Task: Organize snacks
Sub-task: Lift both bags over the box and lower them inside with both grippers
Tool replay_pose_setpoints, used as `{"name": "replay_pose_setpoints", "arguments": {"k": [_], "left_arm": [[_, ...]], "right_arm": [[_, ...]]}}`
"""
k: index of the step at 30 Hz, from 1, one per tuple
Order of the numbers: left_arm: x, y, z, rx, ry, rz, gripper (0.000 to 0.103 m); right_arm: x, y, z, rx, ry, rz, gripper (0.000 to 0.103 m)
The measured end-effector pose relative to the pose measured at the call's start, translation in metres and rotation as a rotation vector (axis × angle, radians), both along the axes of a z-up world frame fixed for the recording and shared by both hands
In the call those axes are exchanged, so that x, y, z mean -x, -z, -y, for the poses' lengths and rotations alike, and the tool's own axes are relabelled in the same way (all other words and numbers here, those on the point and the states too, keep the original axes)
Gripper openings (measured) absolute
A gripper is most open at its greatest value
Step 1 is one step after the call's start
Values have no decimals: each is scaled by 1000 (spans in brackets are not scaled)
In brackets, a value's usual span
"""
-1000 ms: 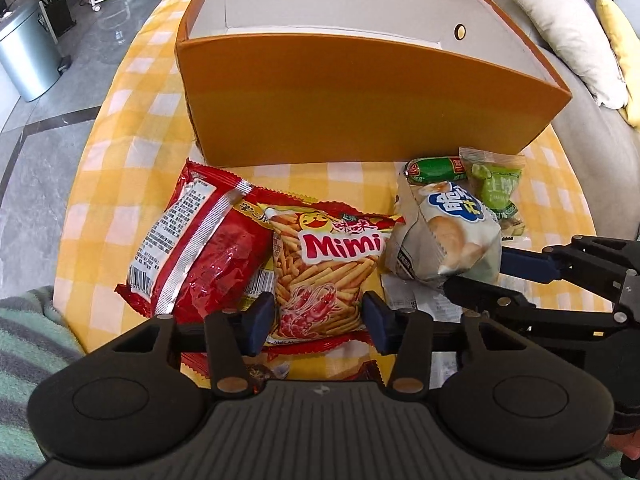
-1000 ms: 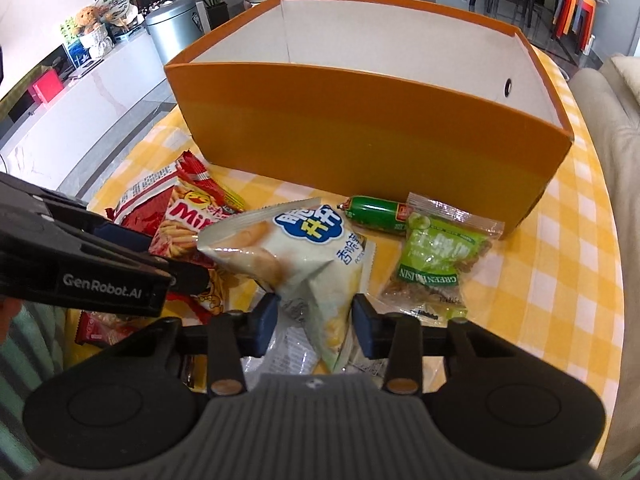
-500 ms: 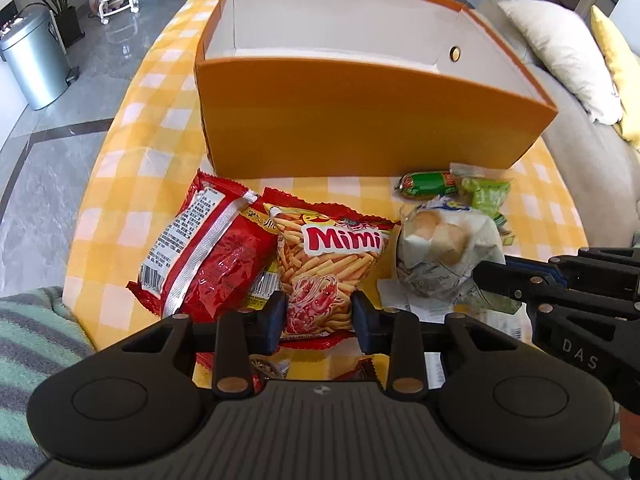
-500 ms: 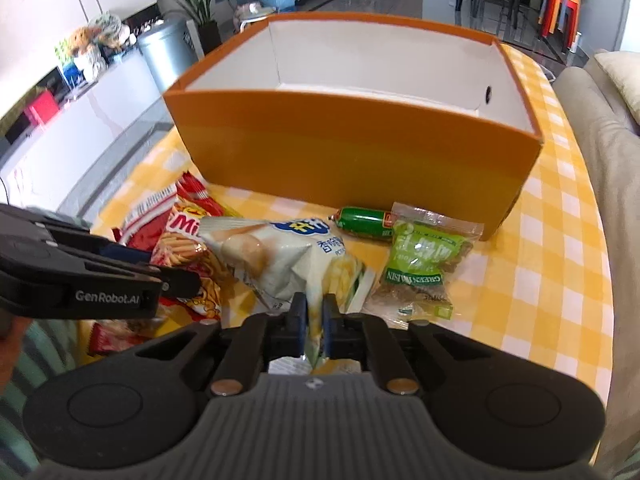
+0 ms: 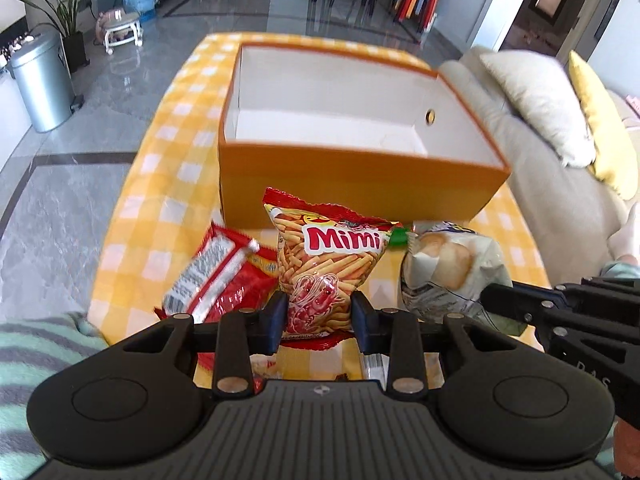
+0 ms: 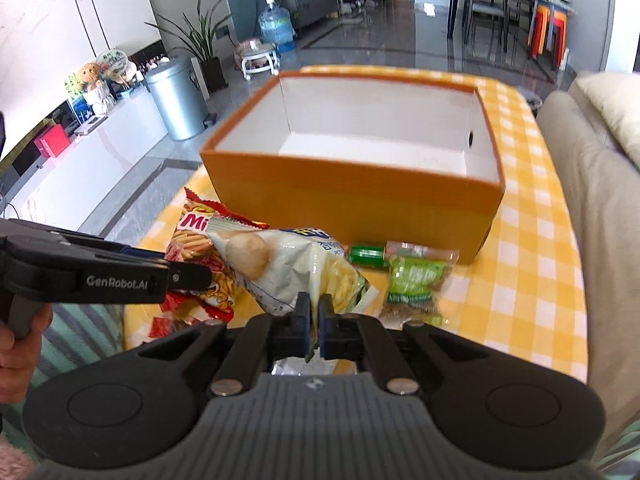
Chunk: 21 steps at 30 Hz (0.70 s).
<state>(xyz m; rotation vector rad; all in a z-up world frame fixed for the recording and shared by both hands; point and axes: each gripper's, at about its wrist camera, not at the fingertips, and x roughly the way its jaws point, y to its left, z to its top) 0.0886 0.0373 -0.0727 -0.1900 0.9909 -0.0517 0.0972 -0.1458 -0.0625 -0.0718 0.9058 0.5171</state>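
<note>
Carrying both bags up and over the near wall of the orange box (image 5: 360, 176) just ahead of our claws calls for clearing the rim before letting go, since the soft packs sag. Our left gripper (image 5: 319, 316) is clamped on the lower end of the Mimi bag (image 5: 328, 264), the jaws part-way apart around it. Our right gripper (image 6: 314, 320) is pinched tight on the edge of the white snack bag (image 6: 288, 268), hanging forward of it. Beyond, the green packet (image 6: 412, 284) and green sausage (image 6: 366, 255) lie by the box.
</note>
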Motion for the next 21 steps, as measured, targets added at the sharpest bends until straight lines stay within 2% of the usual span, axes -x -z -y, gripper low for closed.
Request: {"name": "replay_pose_setpoints", "arguments": {"k": [5, 13, 17, 21], "left_arm": [[-4, -18, -5, 9, -8, 51, 38], [-24, -46, -11, -24, 1, 134, 38], [-40, -62, -13, -37, 11, 176, 38], [-61, -71, -13, -57, 19, 190, 38]], "right_arm": [[4, -24, 2, -4, 13, 55, 0], [-5, -57, 5, 2, 36, 154, 0], [-20, -75, 4, -1, 47, 211, 0], [-44, -85, 4, -15, 69, 231, 0]]}}
